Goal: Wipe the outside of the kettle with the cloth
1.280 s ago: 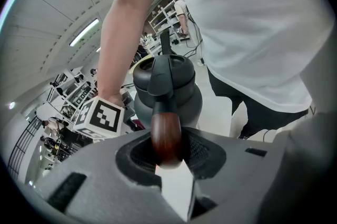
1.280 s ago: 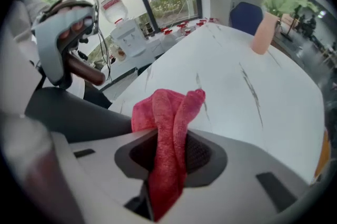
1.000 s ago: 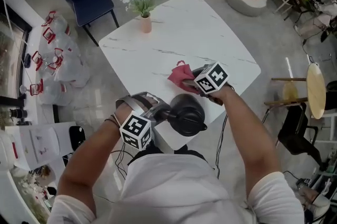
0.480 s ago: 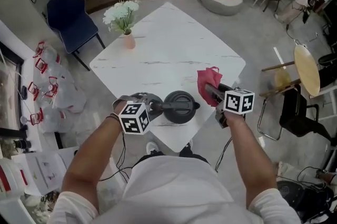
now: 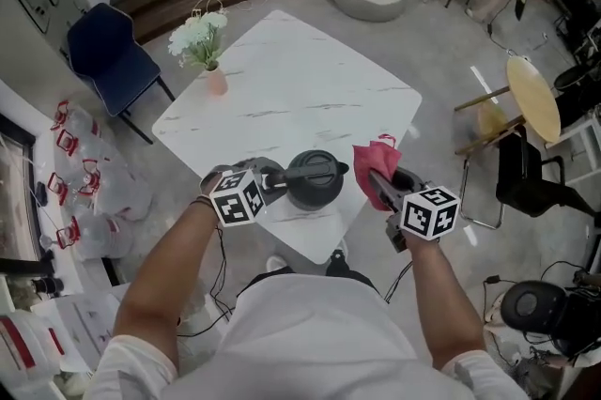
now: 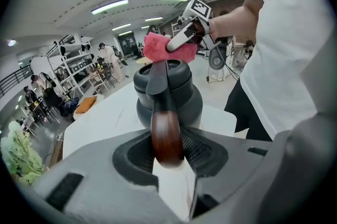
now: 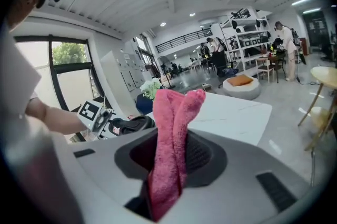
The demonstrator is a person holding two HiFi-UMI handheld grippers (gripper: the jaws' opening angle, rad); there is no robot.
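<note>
- Head view: the kettle [image 5: 315,179] stands upright on the white table [image 5: 300,98], near the corner closest to the person.
- The left hand-held gripper [image 5: 272,185] reaches in from the left and meets the kettle at its handle [image 5: 282,186].
- The right hand-held gripper [image 5: 377,182] is just right of the kettle and holds the red cloth [image 5: 374,165] up above the table edge.
- Flowers [image 5: 200,34] stand at the far left side of the table, well apart from the kettle, and a dark chair [image 5: 105,51] sits on the floor beyond them.
- Left gripper view: the left hand-held gripper [image 6: 169,165] grips the brown handle [image 6: 166,136] of the dark kettle [image 6: 171,97].
- Both pads lie against the handle's end, and the jaws have just been opening a little with the handle between them.
- The kettle's base rests on the table [image 6: 100,123].
- Beyond the lid, the cloth [image 6: 158,47] hangs bunched in the right hand-held gripper [image 6: 179,41]; whether it touches the kettle cannot be told from here.
- Right gripper view: the right hand-held gripper [image 7: 171,165] is clamped on the cloth [image 7: 171,128].
- A doubled fold of the cloth stands up between the jaws, and the rest trails down behind them.
- The kettle [image 7: 134,124] shows low at the left, apart from the cloth, with the left hand-held gripper [image 7: 111,122] at its handle.
- The table [image 7: 237,110] stretches away behind.
</note>
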